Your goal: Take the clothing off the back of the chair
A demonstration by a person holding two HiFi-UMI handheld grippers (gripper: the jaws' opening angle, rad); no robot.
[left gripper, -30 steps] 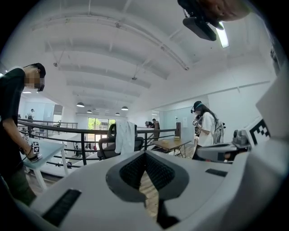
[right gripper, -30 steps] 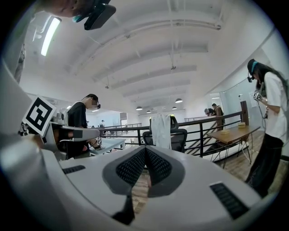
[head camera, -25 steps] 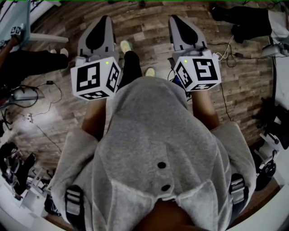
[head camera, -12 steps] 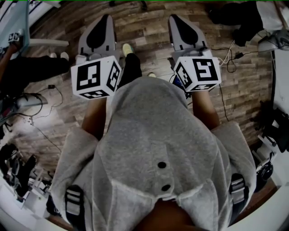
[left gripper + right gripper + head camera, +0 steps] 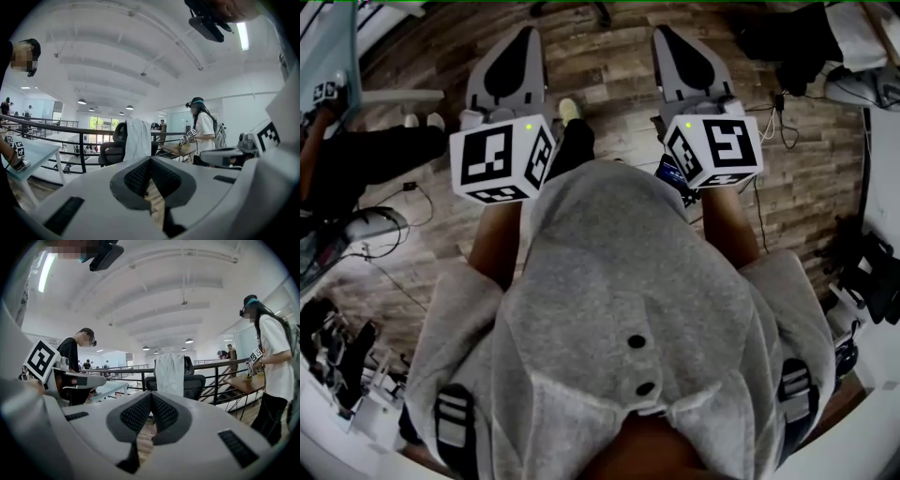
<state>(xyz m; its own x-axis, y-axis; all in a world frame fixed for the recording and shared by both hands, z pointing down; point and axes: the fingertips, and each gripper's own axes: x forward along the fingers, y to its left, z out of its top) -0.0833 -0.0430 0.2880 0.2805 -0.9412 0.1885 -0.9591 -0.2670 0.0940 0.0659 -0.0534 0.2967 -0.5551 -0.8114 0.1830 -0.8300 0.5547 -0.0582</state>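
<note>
Head view: a wood-plank floor [image 5: 609, 56] fills the ground; since the earlier frames the planks, a shoe and the loose cables [image 5: 394, 234] have slid across the picture, while the left gripper [image 5: 520, 47] and right gripper [image 5: 670, 47] hold the same side-by-side stance ahead of the wearer's grey hooded top [image 5: 628, 300]; judged, the wearer is walking and the task is in its approach, with nothing taken yet.

Left gripper view: a high white hall with arched ceiling; the fingers lie together with nothing between them; the white garment [image 5: 137, 138] hangs over the back of the black office chair [image 5: 115, 150], straight ahead and well apart; a black railing [image 5: 61, 129] appears to run behind the chair; a pale table [image 5: 33, 152] stands at the left; a person in a white top [image 5: 204, 133] stands at the right beside a wooden desk [image 5: 180, 147].

Right gripper view: the fingers are likewise pressed together and empty; the garment and chair sit ahead, just above the jaws in the picture; a person in a dark top [image 5: 70, 355] stands at the left, the white-topped person near at the right; judged, the floor between appears open, the bystanders on either side being the only hazard; both grippers must open before any grasp.
</note>
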